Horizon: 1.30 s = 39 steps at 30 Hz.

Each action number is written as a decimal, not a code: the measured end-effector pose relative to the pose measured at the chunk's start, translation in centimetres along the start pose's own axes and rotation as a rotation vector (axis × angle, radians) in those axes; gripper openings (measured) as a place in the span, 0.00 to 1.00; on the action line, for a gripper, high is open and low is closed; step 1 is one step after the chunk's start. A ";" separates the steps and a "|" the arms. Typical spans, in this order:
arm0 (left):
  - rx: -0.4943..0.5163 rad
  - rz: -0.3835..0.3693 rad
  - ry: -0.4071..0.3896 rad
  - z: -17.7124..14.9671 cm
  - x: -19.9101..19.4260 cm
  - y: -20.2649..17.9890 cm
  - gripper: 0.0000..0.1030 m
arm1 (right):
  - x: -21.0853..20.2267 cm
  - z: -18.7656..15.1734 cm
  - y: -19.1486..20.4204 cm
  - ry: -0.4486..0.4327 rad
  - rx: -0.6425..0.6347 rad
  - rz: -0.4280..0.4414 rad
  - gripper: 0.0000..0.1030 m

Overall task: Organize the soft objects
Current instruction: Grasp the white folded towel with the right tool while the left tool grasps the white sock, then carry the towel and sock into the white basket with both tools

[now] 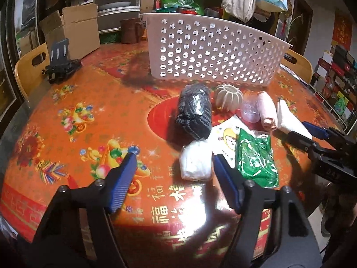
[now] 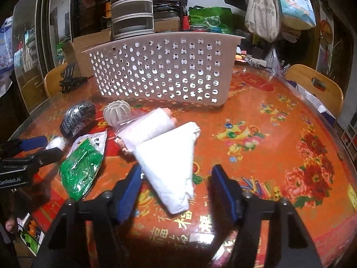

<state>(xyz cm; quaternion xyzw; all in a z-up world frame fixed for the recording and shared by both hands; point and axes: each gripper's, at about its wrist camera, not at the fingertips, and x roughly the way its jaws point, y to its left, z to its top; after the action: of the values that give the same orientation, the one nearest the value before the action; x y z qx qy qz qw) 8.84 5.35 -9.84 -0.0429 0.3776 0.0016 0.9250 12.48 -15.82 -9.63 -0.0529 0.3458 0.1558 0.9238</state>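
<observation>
A crowded room in a home

A dining table (image 2: 279, 120) with a flowery cloth, wooden chairs (image 2: 316, 89), cardboard boxes (image 1: 75, 31) and hanging bags (image 2: 263, 13) (lots of stuff).

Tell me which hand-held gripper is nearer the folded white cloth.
Right. The right hand-held gripper is open with the folded white cloth between its fingers. The left hand-held gripper is open farther off, by the small white bundle.

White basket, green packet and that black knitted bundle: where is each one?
White basket (image 2: 160, 71): right wrist view, perforated front wall.
Green packet (image 1: 256, 158): left wrist view, middle of the wrapper.
Black knitted bundle (image 1: 194, 111): left wrist view, its middle.
</observation>
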 end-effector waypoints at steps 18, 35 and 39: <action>0.045 -0.013 -0.074 -0.1 -2.8 -0.8 0.28 | -2.4 0.5 -1.0 -0.074 -0.004 0.043 0.26; 0.065 -0.024 -0.142 3.3 -6.4 -1.4 0.28 | -4.7 2.6 -1.3 -0.124 -0.031 0.050 0.26; 0.061 -0.037 -0.156 4.7 -7.0 -1.2 0.28 | -5.3 3.4 -1.3 -0.134 -0.038 0.050 0.26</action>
<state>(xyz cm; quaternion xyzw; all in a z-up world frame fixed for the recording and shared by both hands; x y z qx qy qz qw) 7.11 4.70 -1.52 -0.0216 0.3036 -0.0238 0.9523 11.27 -17.67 -3.60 -0.0514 0.2812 0.1885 0.9396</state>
